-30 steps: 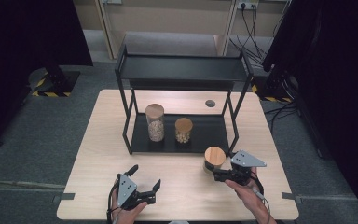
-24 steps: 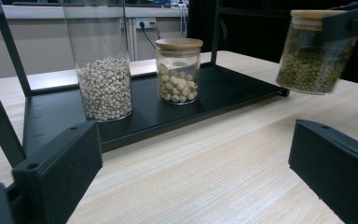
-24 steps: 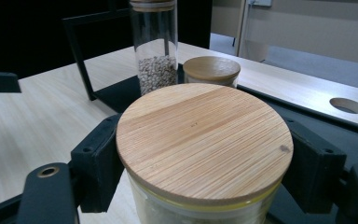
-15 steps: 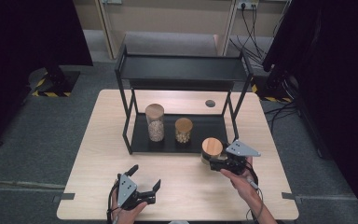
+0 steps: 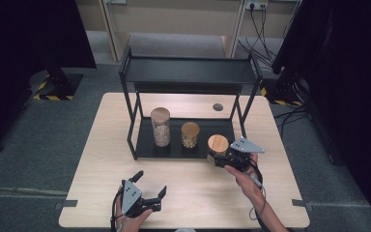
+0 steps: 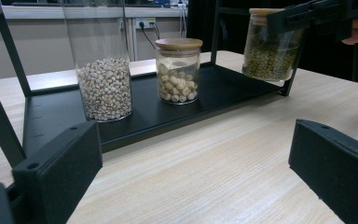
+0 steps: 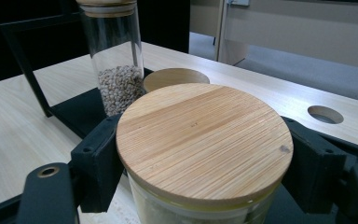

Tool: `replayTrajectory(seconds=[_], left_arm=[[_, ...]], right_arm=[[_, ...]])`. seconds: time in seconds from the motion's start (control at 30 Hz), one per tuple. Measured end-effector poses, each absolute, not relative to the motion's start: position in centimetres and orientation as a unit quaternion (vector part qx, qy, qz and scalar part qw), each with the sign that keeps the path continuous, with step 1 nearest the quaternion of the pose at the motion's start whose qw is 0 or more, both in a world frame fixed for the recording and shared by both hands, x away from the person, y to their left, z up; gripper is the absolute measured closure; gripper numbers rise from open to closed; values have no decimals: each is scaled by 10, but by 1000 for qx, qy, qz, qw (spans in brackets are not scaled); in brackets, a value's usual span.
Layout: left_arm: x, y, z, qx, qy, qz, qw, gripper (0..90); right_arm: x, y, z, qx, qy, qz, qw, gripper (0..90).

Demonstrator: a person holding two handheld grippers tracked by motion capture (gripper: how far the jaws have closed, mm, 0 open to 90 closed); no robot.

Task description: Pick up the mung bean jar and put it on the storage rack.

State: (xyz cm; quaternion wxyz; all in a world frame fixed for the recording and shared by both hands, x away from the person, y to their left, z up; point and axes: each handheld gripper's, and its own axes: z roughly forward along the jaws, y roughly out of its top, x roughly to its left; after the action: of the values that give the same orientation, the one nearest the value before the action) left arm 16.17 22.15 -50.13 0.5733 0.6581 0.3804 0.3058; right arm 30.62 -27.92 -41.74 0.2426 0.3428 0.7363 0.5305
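Wooden table (image 5: 193, 193), black rack (image 5: 188, 72). Jar (image 5: 218, 144) upright, lid up, clamped in right gripper (image 5: 221, 157); left gripper (image 5: 149, 186) spread wide, holding nothing.

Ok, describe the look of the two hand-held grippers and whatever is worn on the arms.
Both the left gripper and the right gripper are black, each with two blocky matte jaws bearing small screw holes. A grey three-cornered plate sits on top of each, and a dark cable trails back from each toward the person. The forearms are bare, with no sleeves or gloves in sight.
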Motion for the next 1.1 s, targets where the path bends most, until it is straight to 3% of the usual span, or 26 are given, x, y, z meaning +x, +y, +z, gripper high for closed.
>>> replayTrajectory(seconds=[1.1], left_arm=[[161,223,-501,657,380,307,575,20]], right_arm=[[336,-252,-427,381,723,509,270,239]])
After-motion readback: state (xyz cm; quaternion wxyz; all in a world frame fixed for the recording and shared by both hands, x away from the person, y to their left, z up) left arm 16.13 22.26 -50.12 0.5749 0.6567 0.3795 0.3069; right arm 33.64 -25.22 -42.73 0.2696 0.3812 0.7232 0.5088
